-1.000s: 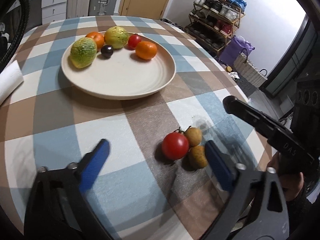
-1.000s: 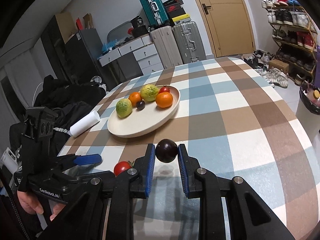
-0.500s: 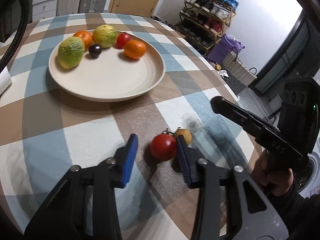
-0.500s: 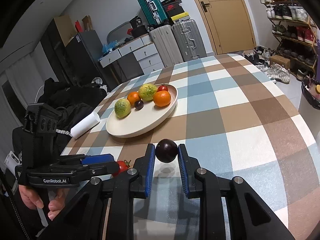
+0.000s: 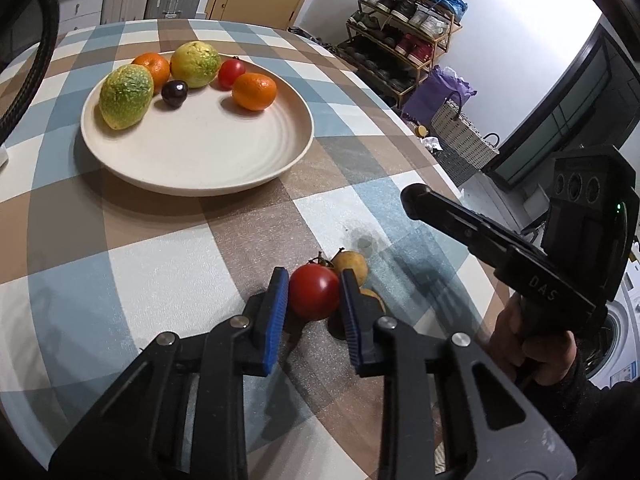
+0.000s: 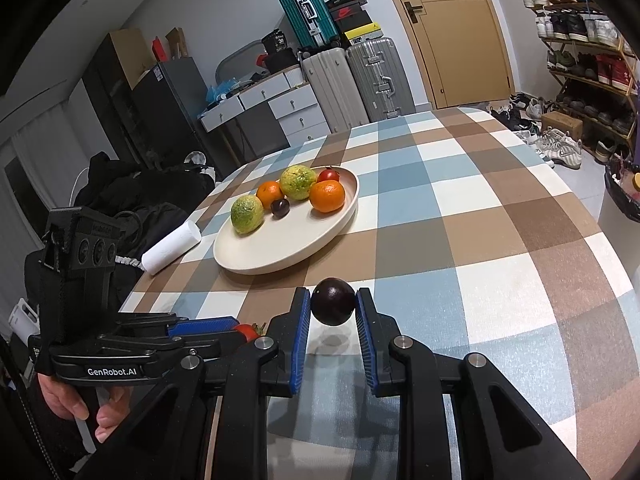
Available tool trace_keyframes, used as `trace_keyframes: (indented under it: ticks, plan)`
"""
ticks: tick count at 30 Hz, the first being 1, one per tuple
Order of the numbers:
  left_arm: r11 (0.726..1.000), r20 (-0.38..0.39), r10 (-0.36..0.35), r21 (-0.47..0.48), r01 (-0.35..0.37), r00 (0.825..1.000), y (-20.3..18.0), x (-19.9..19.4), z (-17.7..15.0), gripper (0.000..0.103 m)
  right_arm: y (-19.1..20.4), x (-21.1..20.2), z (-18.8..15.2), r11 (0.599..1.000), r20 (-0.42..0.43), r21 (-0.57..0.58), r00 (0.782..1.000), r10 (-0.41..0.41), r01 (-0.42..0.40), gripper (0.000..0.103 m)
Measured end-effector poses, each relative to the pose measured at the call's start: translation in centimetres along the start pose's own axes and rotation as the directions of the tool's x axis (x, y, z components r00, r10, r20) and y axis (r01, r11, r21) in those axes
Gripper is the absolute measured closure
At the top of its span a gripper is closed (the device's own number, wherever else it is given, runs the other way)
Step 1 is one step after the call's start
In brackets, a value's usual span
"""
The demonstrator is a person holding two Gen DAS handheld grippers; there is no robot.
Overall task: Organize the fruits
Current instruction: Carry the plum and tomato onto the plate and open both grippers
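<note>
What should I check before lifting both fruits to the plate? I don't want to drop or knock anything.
1. Left gripper shut on the tomato: ok, both pads touch its sides.
2. Right gripper shut on the plum: ok, it hangs clear of the table.
3. Tomato free of its neighbours: not ok, two brown fruits sit right against it and may roll.
4. Room on the plate: ok, its near half is bare.
5. Depth of grip on the tomato: cannot tell, only the pad tips reach it.
</note>
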State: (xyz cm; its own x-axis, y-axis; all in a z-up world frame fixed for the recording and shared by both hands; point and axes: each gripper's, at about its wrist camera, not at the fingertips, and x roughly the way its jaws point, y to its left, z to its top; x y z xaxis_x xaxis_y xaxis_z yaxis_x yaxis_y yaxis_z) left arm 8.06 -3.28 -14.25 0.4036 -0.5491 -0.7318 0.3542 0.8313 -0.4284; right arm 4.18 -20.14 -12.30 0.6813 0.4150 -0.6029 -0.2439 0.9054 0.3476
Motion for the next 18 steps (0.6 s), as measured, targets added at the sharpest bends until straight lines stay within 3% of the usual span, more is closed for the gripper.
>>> trace_keyframes:
  ticks: [13,18]
  plan:
    - [0.998,0.067,-0.037,-0.05,0.04,0.997,1.6,-2.8,1.3,0.08,0.8,1.1,1.1,1.0,-0.013,-0.01,1.0,0.007,-0.007,0.079]
    - [0.998,0.129,-0.004,-0.061,0.013,0.992,2.3,-4.3,3.1,0.08,1.2,1.8,2.3,0.999,-0.015,-0.026,0.999,0.029,-0.029,0.079]
